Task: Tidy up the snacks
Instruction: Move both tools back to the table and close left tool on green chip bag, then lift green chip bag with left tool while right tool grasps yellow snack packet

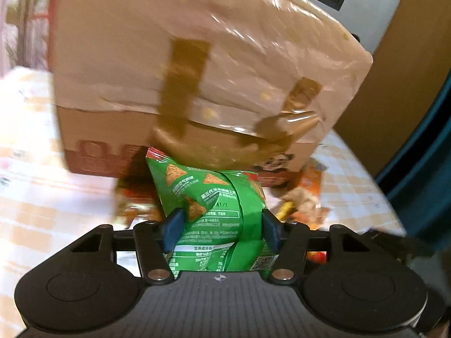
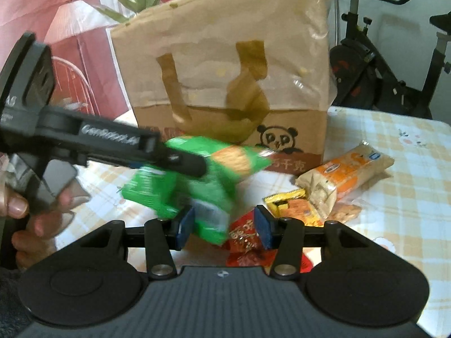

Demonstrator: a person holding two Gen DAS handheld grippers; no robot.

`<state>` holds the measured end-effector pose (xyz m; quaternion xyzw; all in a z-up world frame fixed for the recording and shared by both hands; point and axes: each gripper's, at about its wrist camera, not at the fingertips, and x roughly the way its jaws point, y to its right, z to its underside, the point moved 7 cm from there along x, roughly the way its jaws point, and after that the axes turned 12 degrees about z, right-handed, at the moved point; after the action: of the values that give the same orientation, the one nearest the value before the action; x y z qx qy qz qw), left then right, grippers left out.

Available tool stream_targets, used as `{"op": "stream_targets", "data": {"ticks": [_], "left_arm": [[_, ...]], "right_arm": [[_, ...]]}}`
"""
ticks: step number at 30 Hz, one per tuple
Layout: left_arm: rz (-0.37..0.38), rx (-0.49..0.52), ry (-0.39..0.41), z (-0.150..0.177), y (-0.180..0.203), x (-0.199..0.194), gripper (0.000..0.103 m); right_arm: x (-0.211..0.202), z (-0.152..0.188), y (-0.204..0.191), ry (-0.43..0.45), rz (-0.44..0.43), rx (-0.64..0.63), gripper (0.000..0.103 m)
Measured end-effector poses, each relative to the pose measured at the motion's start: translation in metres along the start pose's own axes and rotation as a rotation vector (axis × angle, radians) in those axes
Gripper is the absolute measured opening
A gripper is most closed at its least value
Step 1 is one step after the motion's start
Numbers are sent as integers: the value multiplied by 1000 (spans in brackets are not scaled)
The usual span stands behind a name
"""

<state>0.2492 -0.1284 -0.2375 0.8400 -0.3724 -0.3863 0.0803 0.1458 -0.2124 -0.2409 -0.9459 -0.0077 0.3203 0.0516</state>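
While the left gripper [image 1: 222,226] clamps its blue pads on the green chip packet [image 1: 217,214], that packet hangs at six o'clock below the brown paper bag [image 1: 197,64], likely bound for it. At three o'clock on the checked tablecloth [image 2: 394,197], the orange cracker pack [image 2: 346,177] waits; the right gripper [image 2: 224,226] stands part-open and empty over a red wrapper [image 2: 245,242].

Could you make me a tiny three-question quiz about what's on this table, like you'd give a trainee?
1. True or false: the left gripper is shut on the green snack bag.
2. Which lies nearest the right gripper? A) red packet B) orange cracker pack C) yellow packet
3. Fill in: the cardboard box has a ____ face drawn near its lower corner.

Key: 1 true; 2 A; 3 panda.
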Motion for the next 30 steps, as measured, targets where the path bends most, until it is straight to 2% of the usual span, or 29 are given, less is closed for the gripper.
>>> {"op": "stream_targets", "data": {"ticks": [5,10,18,21,23,26,30], "left_arm": [[-27,29,46,6,-6,-32,61],[-66,-7,131,7,-21,-70,61],[-166,-49,199,12,-47,-101,61],[-197,-66,203,17,-55,-107,61],[-217,-68,197,21,-59,-109,61],[-235,-79,192,26,-61,-107,61],[-245,-83,181,33,-63,-107,61]], "right_arm": [[0,-1,19,12,55,25,50],[14,-5,40,-6,129,40,49],[42,1,51,-91,149,57,46],[45,1,50,-83,161,52,46],[47,1,47,-88,160,43,38],[42,0,41,-68,166,37,35],[26,-12,27,31,137,67,35]]}}
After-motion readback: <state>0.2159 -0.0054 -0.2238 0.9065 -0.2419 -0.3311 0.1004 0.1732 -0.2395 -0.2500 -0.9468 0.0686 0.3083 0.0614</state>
